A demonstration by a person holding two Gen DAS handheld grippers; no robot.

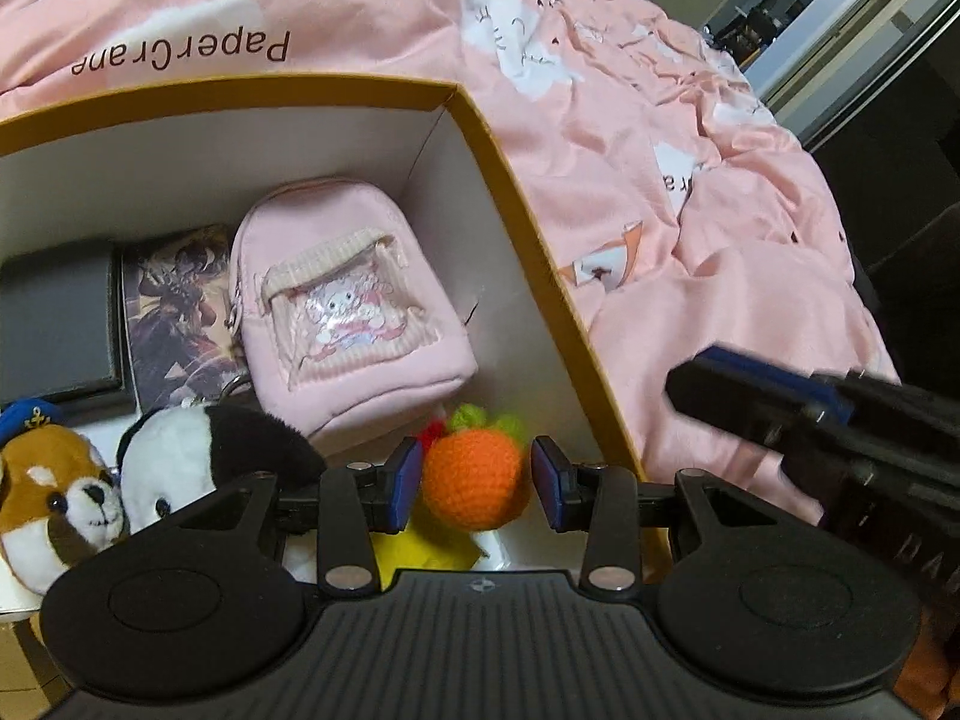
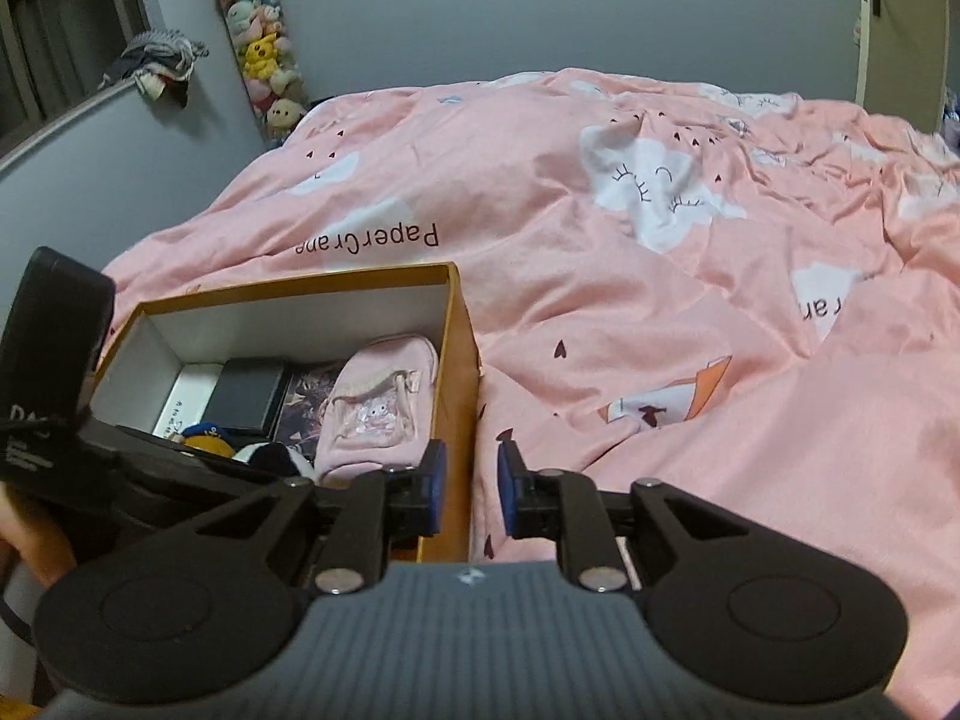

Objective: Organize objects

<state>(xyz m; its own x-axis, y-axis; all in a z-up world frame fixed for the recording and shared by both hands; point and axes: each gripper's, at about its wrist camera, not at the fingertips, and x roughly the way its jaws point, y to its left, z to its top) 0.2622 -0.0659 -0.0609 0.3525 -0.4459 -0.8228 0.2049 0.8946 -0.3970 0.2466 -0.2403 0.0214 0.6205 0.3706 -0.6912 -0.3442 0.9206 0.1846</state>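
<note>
Left gripper [image 1: 473, 485] around crocheted orange [image 1: 474, 483]

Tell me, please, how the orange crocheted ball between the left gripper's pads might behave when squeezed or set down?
The orange crocheted ball looks soft, so it will probably squash. Being yarn, it is likely light and grippy. Its round shape may roll in the box.

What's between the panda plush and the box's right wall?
In the left wrist view, the crocheted orange sits there, held between the left gripper's pads, just below the pink mini backpack; panda plush, box wall.
</note>
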